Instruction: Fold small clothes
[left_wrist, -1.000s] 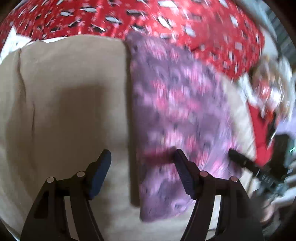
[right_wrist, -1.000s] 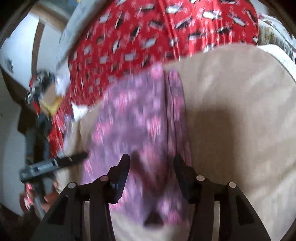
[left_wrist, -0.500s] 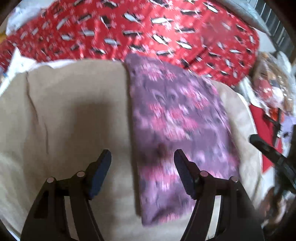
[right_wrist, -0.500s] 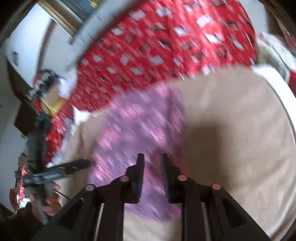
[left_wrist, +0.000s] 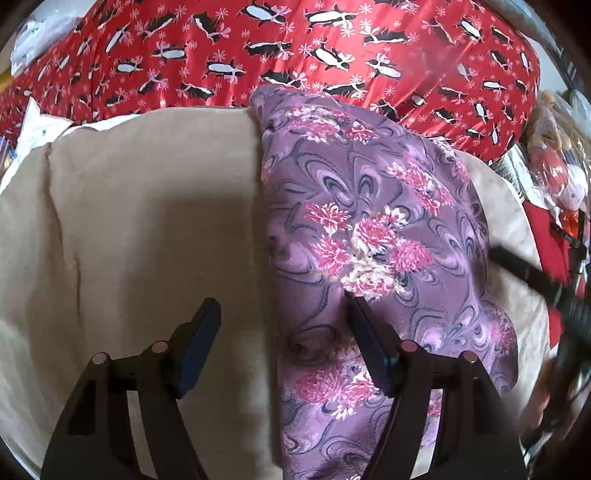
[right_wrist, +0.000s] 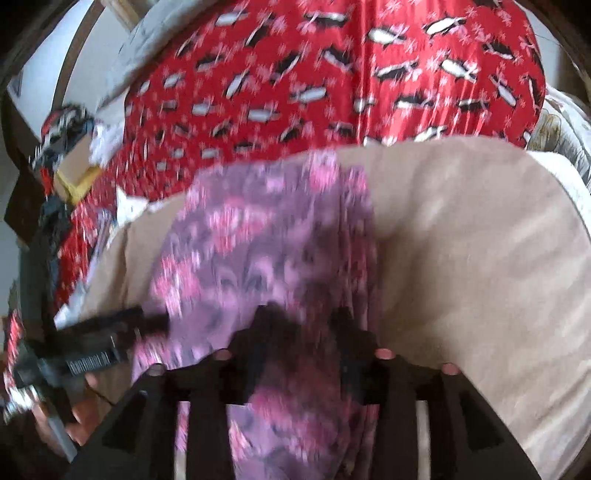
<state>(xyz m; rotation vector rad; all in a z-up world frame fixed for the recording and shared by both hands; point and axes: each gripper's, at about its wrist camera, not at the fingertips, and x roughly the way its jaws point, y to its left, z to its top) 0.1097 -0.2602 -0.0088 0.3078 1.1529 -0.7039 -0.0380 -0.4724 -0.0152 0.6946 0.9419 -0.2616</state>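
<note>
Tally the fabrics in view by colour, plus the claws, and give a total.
Purple floral folded garment: 1
Beige plush cushion cover: 1
Red penguin-print satin cloth: 1
Black two-finger claws, left claw and right claw: 2
Total: 5

Your folded garment lies on the cushion, toward its right half from your left side; the patterned sheet spreads behind both.
</note>
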